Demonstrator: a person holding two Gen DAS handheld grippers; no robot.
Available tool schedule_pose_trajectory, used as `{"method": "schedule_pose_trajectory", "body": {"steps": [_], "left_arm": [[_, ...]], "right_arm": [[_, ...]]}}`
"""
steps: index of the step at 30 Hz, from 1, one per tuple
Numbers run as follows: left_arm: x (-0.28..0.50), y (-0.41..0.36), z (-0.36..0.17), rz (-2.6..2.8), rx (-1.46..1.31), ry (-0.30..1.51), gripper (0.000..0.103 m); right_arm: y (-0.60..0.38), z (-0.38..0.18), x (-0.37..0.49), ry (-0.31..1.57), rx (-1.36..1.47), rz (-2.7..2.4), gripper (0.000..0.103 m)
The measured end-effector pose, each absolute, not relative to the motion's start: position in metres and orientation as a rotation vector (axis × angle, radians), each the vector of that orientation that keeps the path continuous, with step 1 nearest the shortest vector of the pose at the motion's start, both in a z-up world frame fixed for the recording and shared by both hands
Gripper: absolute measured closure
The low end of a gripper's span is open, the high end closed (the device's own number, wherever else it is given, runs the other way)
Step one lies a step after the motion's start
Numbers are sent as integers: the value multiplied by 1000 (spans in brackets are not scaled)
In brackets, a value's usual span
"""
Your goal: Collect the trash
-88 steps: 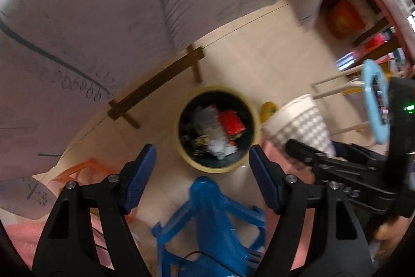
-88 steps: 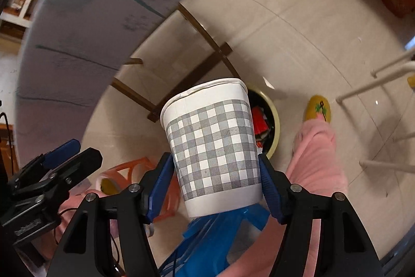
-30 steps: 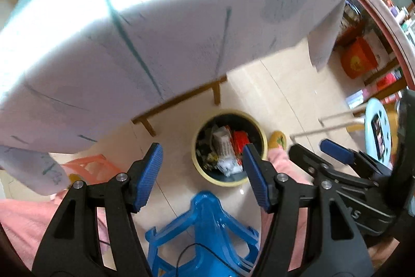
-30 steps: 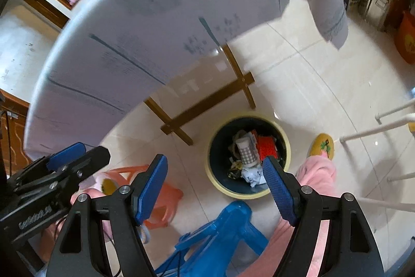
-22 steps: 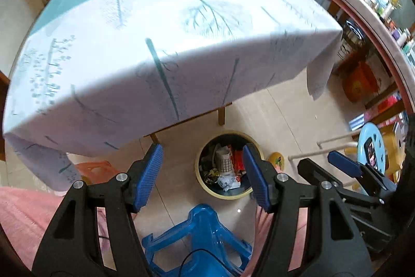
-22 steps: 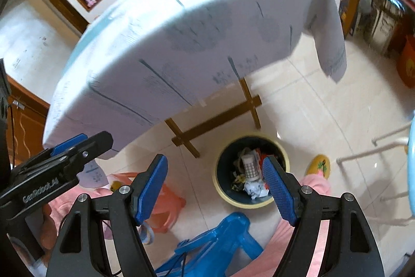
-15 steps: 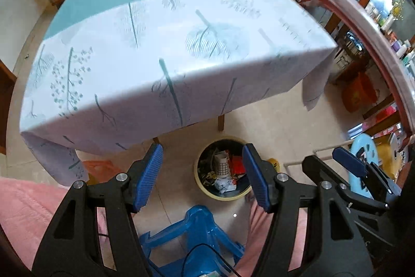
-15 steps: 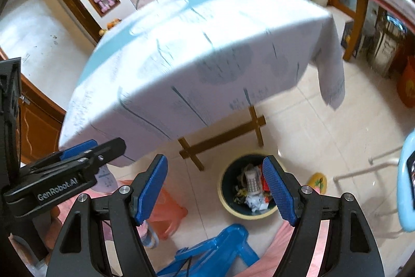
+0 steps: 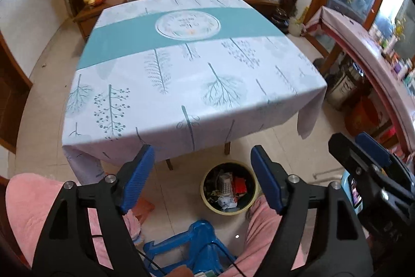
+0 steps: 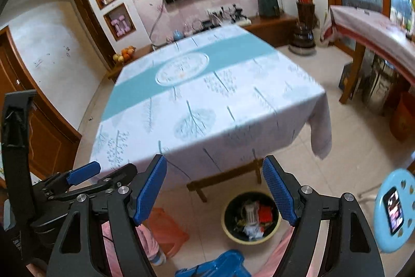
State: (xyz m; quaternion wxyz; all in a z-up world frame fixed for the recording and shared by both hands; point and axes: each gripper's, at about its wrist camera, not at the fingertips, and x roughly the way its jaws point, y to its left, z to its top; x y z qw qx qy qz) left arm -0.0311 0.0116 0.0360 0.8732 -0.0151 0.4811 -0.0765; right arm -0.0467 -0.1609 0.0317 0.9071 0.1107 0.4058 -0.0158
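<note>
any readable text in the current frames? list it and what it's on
None legible now.
Round medallion on the tablecloth: lettering inside, too small and blurred to read.
Phone screen on the light blue stool: image only, no readable text.
Wrappers in the trash bin: too small to read.

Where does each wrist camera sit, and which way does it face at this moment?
Left wrist: on the left claw, open, facing the table and the trash bin on the floor; pink-clad legs and the right claw show.
Right wrist: on the right claw, open, facing the same table; the left claw shows at its left.
Shared: table, bin, blue stool.
</note>
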Motion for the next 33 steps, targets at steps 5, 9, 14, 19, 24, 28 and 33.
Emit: {"method": "schedule_pose_trajectory", "body": {"steps": [5,9,14,19,24,28,33], "left_arm": [[-34,18,57,-113,-76,965,27],[-36,19,68,-97,-102,949,26],[-39,13,83,-96,-77,914,26],[-41,10,95,-108,-79,895,26],[-45,8,106,-106,-68,866,26],[-47,9,112,-97,-55,848,26],[-50,10,115,-92,-48,838,26]], "right_arm": [[-155,60,-54,801,216,-6,25],[-152,77,-55,775,191,8,25],[-147,95,-59,734,151,11,25],[-142,111,-66,701,113,-14,25],[-139,128,-79,669,106,-34,25],[-139,132,-84,659,110,-36,25],[-139,134,-85,662,124,-39,25]]}}
